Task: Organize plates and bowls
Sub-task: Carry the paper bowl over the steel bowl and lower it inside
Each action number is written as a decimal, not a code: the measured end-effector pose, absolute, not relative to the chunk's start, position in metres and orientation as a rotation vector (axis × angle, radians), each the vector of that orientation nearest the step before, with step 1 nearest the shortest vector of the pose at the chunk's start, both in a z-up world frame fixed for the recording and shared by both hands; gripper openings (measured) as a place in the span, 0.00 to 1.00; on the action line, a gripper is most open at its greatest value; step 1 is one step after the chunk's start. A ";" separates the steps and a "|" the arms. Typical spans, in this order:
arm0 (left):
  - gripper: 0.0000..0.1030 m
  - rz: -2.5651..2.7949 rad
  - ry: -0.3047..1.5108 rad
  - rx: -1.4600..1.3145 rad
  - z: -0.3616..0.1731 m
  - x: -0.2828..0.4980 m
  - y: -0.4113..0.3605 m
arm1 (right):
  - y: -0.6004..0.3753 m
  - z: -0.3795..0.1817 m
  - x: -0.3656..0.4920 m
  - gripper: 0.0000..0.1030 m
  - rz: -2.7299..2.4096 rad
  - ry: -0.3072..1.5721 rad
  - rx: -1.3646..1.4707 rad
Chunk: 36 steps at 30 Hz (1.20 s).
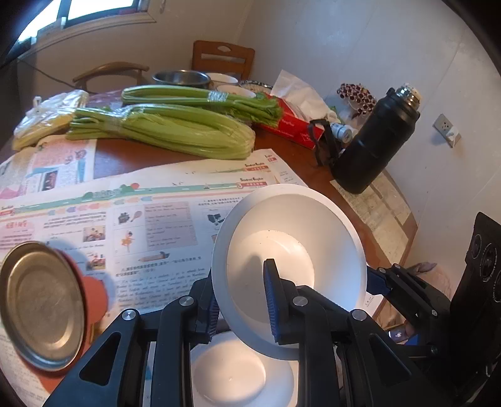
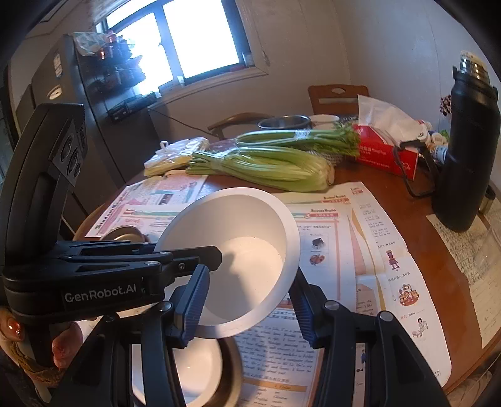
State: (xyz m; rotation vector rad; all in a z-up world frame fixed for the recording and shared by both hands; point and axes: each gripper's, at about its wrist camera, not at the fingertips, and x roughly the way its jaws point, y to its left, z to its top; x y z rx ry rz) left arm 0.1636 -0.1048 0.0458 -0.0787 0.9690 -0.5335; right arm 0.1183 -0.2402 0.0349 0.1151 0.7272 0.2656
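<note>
A white bowl (image 1: 291, 266) with a wide flat rim is hanging tilted above the table, its opening facing the near edge and its plain inside showing. Directly beneath it, a second white bowl (image 1: 238, 372) is sitting upright near the table's near edge. A steel plate (image 1: 43, 306) is lying just to its left, beside that same edge.

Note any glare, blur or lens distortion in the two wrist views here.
Left wrist view: window blown out at top left, metal lid smeared, fisheye curves the table edge. Right wrist view: window overexposed, celery slightly soft, dark vignette corners.
</note>
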 end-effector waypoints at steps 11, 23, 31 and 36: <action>0.24 -0.508 0.910 -0.090 0.071 0.134 -0.080 | -0.220 0.057 0.092 0.50 0.306 0.677 0.090; 0.25 -0.468 0.869 -0.097 0.089 0.105 -0.060 | -0.206 0.076 0.067 0.50 0.364 0.644 0.084; 0.25 -0.460 0.892 -0.105 0.078 0.094 -0.058 | -0.204 0.070 0.058 0.50 0.377 0.660 0.081; 0.25 -0.465 0.925 -0.122 0.060 0.090 -0.057 | -0.203 0.057 0.053 0.50 0.375 0.696 0.072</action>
